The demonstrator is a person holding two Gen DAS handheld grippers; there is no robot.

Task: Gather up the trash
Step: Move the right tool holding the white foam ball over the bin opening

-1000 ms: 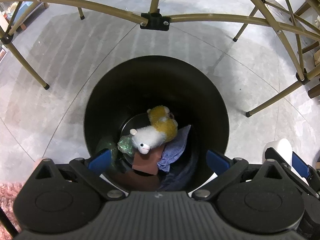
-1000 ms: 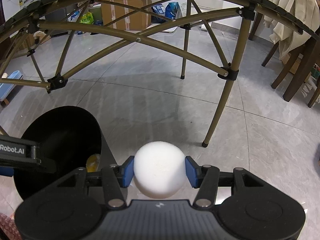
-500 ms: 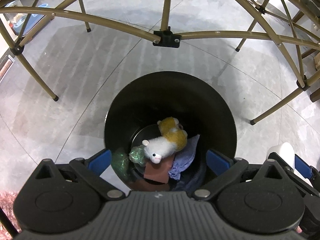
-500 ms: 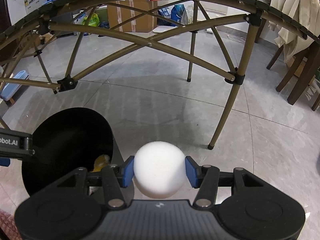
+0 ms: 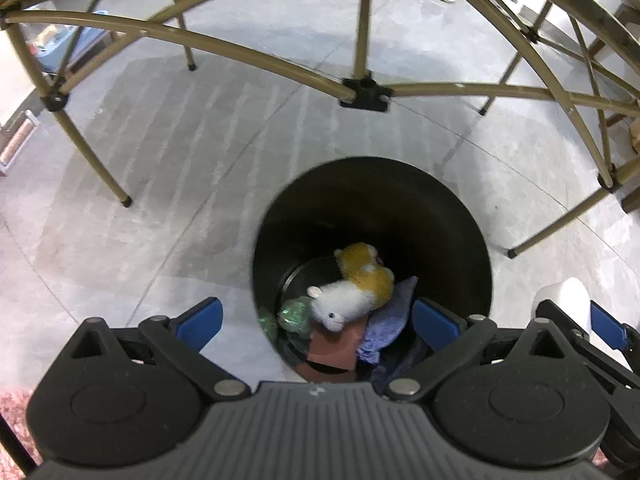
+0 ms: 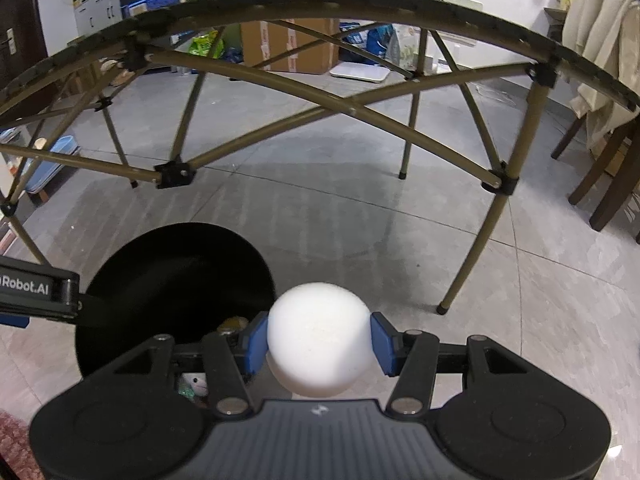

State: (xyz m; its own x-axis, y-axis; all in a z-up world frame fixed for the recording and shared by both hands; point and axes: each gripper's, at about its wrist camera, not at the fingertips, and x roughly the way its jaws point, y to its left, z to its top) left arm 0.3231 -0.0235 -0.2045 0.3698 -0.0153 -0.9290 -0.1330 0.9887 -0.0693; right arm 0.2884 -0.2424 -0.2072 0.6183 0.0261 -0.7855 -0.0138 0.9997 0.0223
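trash here is a white foam ball (image 6: 318, 338), clenched between the two blue pads of the right gripper (image 6: 319, 340) and held in the air just beside a black round bin (image 6: 176, 276), not yet over its mouth. in the right wrist view the ball sits to the right of the bin's rim, above grey floor tiles (image 6: 520, 300). the left gripper (image 5: 316, 322) hangs above the bin with its jaws released and nothing between them, looking straight down at what already lies inside: a white and yellow plush toy (image 5: 352, 292), a purple cloth (image 5: 386, 330), a reddish card (image 5: 334, 346) and a crumpled green wrapper (image 5: 294, 316). if the ball were let go from where it is, it would likely miss the opening, bounce on the tiles and roll away under the tan folding frame (image 6: 352, 110) that stands close behind. both grippers crowd the same opening, so a sideways swing toward the bin could knock one against the other or tip the bin.
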